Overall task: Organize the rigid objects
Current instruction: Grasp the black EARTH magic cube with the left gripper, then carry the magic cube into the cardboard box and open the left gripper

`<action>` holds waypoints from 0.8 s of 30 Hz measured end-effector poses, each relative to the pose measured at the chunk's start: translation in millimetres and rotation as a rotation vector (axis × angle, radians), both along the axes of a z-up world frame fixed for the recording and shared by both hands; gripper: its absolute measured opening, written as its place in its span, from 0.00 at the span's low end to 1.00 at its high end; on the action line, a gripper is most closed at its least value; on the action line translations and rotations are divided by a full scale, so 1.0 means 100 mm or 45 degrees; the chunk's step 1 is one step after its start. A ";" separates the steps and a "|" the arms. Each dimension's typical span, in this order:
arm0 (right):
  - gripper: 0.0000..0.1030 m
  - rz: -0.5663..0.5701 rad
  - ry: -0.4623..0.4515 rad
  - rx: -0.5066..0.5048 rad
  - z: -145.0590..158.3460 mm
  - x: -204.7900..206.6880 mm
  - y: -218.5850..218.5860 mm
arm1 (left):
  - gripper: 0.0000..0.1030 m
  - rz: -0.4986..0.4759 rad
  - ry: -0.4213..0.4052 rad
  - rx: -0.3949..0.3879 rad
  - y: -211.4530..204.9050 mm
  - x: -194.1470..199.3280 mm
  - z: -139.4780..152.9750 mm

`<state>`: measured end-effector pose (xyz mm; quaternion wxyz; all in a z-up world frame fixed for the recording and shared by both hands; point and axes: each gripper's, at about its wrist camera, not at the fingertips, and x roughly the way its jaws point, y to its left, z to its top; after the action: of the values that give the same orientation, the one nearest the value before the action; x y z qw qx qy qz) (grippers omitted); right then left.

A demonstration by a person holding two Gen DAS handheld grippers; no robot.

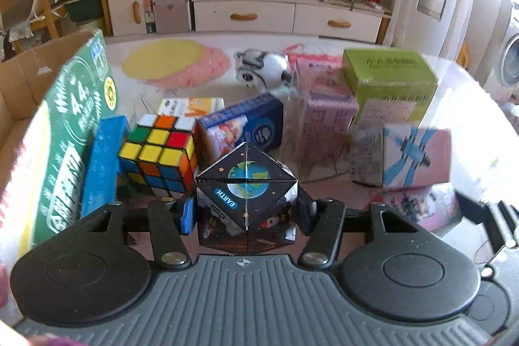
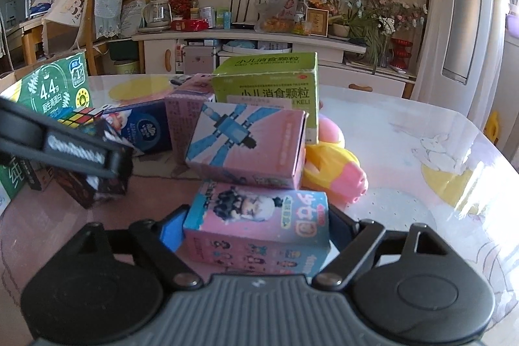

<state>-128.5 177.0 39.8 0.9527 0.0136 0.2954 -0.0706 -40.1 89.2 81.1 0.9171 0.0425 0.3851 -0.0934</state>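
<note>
Nearest in the left wrist view, the left gripper (image 1: 247, 216) has its jaws pinching a black space-themed cube (image 1: 246, 193), one blue pad against each side. The cube is glossy, split by fold lines into triangular panels, printed with a blue-green globe, small gold stars and the word EARTH; it sits at the six o'clock edge of the cluster on the table (image 1: 324, 190).

In the right wrist view, the right gripper (image 2: 256, 232) has its fingers against both ends of a pink-and-teal cartoon box (image 2: 259, 229) showing a dark-haired doll figure; whether the pads press on it cannot be told for sure.

Just beyond the black cube, at ten o'clock, stands a scrambled Rubik's cube (image 1: 159, 151), touching a blue box (image 1: 103, 164) that leans on a tall green carton (image 1: 71, 135). At twelve o'clock lies a dark blue box (image 1: 246, 125). At two o'clock a pink box with a blue satellite picture (image 1: 412, 154) sits before a lime-green medicine box (image 1: 389, 76). Farther off, a white-and-grey plush toy (image 1: 262, 70) lies at twelve o'clock.
</note>
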 end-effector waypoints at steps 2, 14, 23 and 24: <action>0.83 0.008 0.004 -0.003 0.00 -0.03 0.03 | 0.68 -0.010 -0.029 -0.020 0.04 -0.04 0.10; 0.83 0.092 0.004 -0.005 0.13 -0.24 0.33 | 0.69 -0.056 -0.178 -0.144 0.43 -0.24 0.54; 0.83 0.099 -0.060 0.028 0.42 -0.39 0.51 | 0.68 -0.047 -0.260 -0.218 0.66 -0.40 0.75; 0.83 0.098 -0.073 0.037 0.47 -0.40 0.53 | 0.68 -0.039 -0.267 -0.230 0.69 -0.41 0.76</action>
<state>-168.0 229.7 86.7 0.9624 0.0180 0.2693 -0.0292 -80.9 157.7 157.1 0.9509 -0.0246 0.2766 -0.1368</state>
